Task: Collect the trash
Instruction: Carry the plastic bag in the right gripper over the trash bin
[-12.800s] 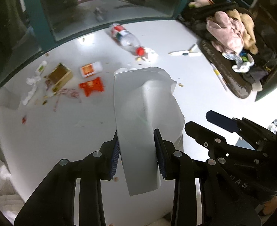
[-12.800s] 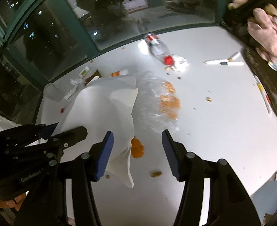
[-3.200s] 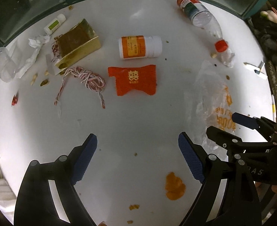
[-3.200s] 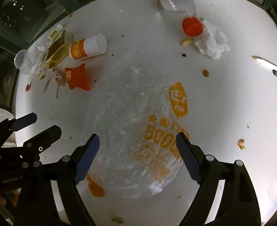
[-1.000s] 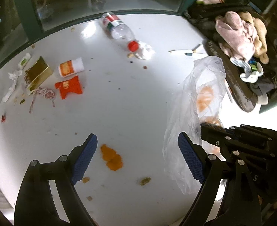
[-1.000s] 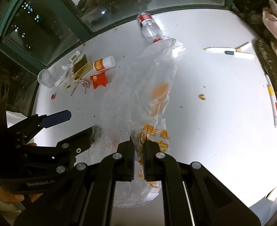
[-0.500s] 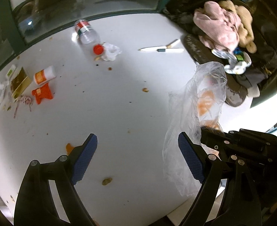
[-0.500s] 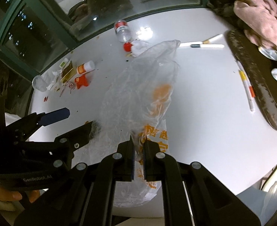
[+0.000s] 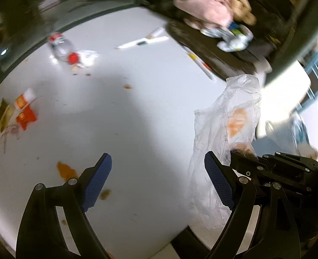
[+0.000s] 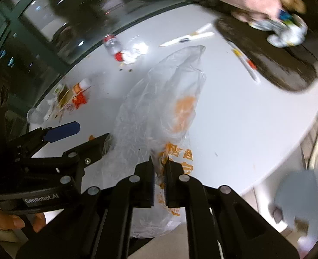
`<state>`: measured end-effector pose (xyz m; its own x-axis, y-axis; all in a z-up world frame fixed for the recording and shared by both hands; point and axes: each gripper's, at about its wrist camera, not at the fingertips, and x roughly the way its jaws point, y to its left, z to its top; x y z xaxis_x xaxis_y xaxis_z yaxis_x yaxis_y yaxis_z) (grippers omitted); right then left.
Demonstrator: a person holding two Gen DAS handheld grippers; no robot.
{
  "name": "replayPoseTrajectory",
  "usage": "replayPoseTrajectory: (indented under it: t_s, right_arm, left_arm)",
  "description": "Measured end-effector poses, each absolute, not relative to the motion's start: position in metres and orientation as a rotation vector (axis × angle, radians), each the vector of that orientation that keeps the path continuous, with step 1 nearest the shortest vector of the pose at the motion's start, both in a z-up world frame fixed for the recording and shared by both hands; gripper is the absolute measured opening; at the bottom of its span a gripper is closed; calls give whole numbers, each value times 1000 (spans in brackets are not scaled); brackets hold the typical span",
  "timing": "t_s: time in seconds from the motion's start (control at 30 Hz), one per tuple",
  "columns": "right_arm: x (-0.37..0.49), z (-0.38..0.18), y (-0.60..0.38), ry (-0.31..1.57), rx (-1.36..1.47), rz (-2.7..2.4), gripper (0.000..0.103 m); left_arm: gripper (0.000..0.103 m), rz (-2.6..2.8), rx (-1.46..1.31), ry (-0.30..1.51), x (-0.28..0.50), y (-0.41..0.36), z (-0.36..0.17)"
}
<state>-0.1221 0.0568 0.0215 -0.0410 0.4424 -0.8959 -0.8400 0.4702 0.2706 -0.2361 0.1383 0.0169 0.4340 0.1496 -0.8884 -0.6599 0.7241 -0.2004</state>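
A clear plastic bag with orange print [image 10: 159,108] hangs crumpled above the white table [image 10: 234,112], and my right gripper [image 10: 159,161] is shut on its lower part. In the left wrist view the same bag [image 9: 223,129] dangles at the right, just past my left gripper [image 9: 156,166], which is open with only bare table between its blue pads. Trash lies far left: a plastic bottle with a red cap [image 9: 61,45], a crumpled tissue [image 9: 87,57], a white pill bottle [image 9: 24,99], a red packet [image 9: 26,117] and an orange smear [image 9: 66,170].
Two pens [image 9: 141,41] lie near the far side. A dark tray with pink cloth [image 9: 206,10] fills the back right. The table's rounded edge [image 9: 180,233] runs close below the grippers. A hand [image 10: 14,222] holds the left gripper. Dark window glass lines the far edge.
Both grippers have swung together toward the table's near right edge, the right one carrying the bag. The views have rolled and the trash pile has slid off to the left.
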Motion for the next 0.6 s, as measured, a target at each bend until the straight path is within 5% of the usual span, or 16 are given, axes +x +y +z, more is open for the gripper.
replayPoseTrajectory:
  t_s: [0.6]
  right_arm:
    - [-104, 30, -93, 1189, -202, 758, 8]
  left_arm:
    - [85, 211, -388, 1073, -159, 15, 19]
